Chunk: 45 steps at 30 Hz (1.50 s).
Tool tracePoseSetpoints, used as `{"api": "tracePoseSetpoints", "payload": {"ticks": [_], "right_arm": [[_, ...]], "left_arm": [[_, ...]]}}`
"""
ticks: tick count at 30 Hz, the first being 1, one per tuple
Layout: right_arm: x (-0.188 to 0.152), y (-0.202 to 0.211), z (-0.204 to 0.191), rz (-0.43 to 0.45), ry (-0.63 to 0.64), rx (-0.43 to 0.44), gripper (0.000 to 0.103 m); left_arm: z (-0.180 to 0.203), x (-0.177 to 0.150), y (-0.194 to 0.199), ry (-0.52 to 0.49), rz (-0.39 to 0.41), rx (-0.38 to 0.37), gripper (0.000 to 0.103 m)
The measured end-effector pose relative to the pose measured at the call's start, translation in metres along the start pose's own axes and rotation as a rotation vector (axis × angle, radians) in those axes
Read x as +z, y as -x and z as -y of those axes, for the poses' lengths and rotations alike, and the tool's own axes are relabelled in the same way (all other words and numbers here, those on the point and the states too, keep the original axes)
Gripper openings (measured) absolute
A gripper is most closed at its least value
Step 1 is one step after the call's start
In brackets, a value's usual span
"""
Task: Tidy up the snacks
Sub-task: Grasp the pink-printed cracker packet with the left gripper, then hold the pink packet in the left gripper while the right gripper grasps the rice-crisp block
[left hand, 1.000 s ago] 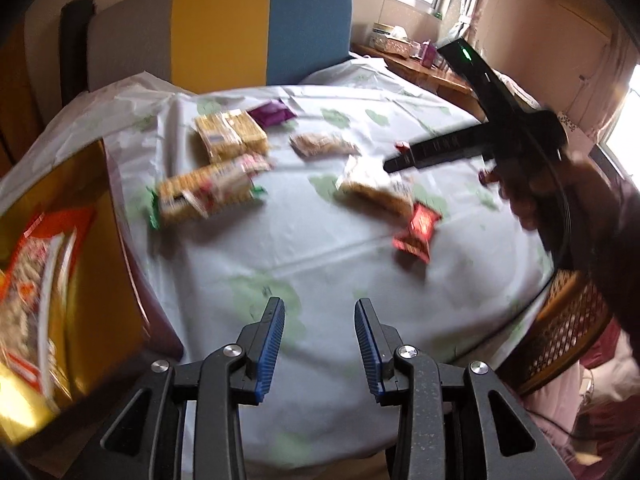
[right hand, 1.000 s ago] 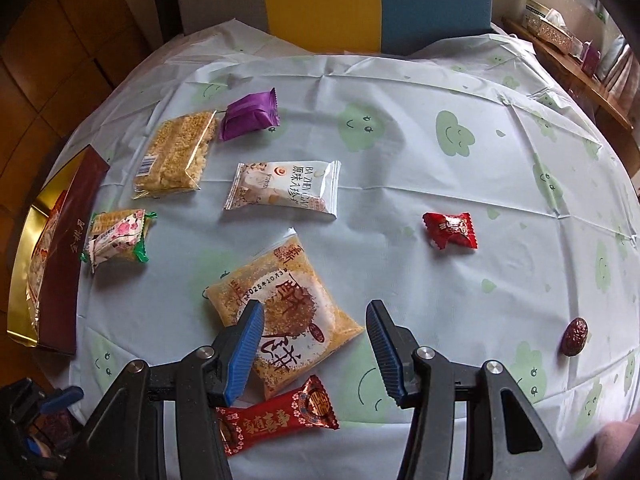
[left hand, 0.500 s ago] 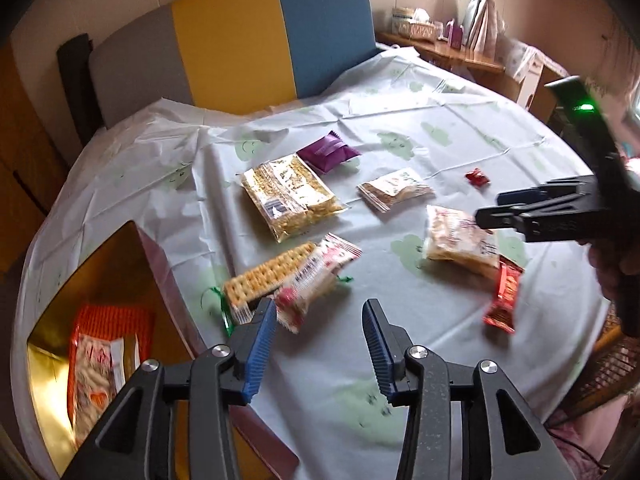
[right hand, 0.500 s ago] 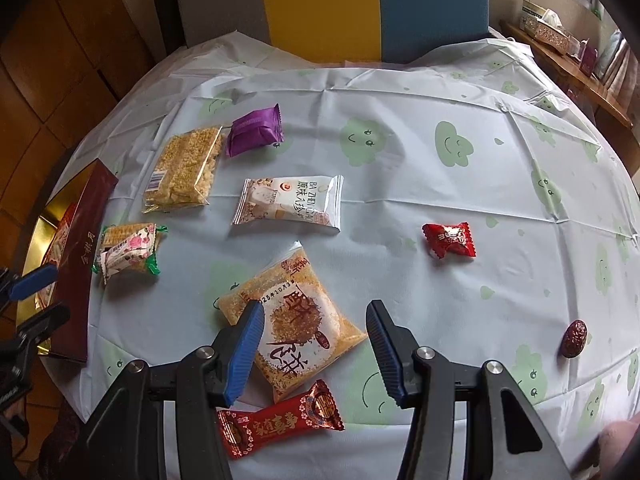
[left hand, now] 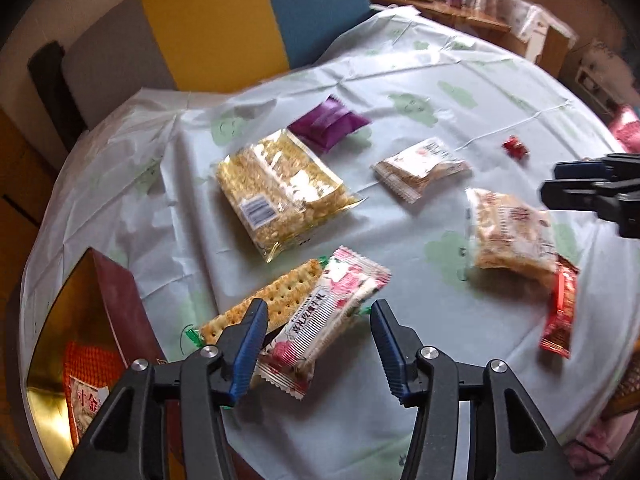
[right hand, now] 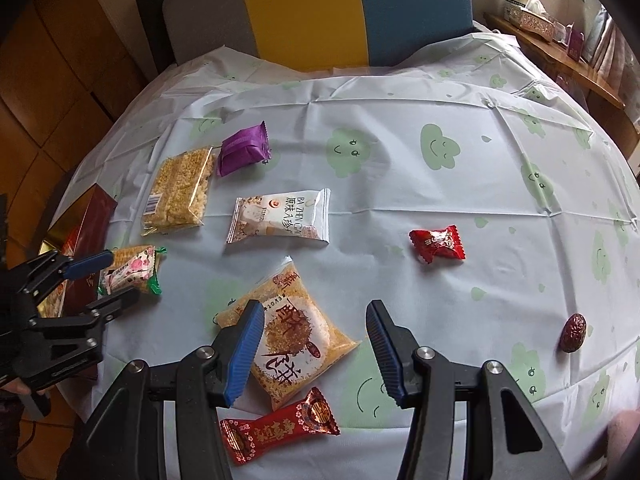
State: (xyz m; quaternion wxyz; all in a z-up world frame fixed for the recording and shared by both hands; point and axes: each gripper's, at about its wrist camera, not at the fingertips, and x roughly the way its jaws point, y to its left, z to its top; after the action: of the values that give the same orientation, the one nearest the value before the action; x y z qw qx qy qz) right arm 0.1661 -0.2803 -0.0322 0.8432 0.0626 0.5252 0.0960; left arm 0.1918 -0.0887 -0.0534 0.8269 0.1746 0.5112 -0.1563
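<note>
The left gripper (left hand: 318, 346) has moved across the worktop (left hand: 400, 400) and now hangs right over the pink cracker pack (left hand: 320, 324). A second ago it was near the gold box (left hand: 60, 340) at the worktop's left edge, with only bare cloth between its blue fingers. Its jaws have just been opening, and now they stand at a middle width, with the near end of the pink cracker pack showing between them. The pads do not press on it yet, so nothing is held. The pack lies on the cloth just beside the box, and part of it rests on a strip of plain crackers (left hand: 260, 300). The box already has an orange snack bag (left hand: 86, 384) inside it. So it looks like the next snack to go into the box is this pink one. The left gripper likely needs to come down a bit and squeeze the pack. The right gripper (right hand: 316, 354) has hardly moved. It hovers over the big yellow cake pack (right hand: 296, 332), its jaws about half open and holding nothing. Other snacks are spread out on the cloth: a clear pack of puffed rice bars (left hand: 280, 192), a purple pack (left hand: 328, 124), a white pack (right hand: 280, 218), a long red candy (right hand: 280, 428), a small red candy (right hand: 438, 244) and a brown date (right hand: 574, 332) far to the right. Most of the sorting is not done yet.
</note>
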Motion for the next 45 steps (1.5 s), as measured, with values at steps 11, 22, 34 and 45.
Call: {"api": "tracePoseSetpoints", "payload": {"ticks": [11,22,34,45], "right_arm": [[-0.001,0.0,-0.001,0.002,0.013,-0.012,0.054],[-0.006,-0.004,-0.009,-0.023,0.048,-0.011,0.054],[-0.005,-0.008,-0.033,-0.037,0.088,0.073,0.054],[0.054,-0.042,-0.122,-0.081,0.173,0.133,0.085]], "left_arm": [[0.031,-0.041,0.041,0.098,0.122,0.003,0.019],[0.054,-0.111,0.039,0.207,0.16,-0.026,0.02],[0.053,-0.123,0.039,0.216,0.218,-0.047,0.02],[0.05,-0.127,0.038,0.242,0.242,-0.075,0.02]]}}
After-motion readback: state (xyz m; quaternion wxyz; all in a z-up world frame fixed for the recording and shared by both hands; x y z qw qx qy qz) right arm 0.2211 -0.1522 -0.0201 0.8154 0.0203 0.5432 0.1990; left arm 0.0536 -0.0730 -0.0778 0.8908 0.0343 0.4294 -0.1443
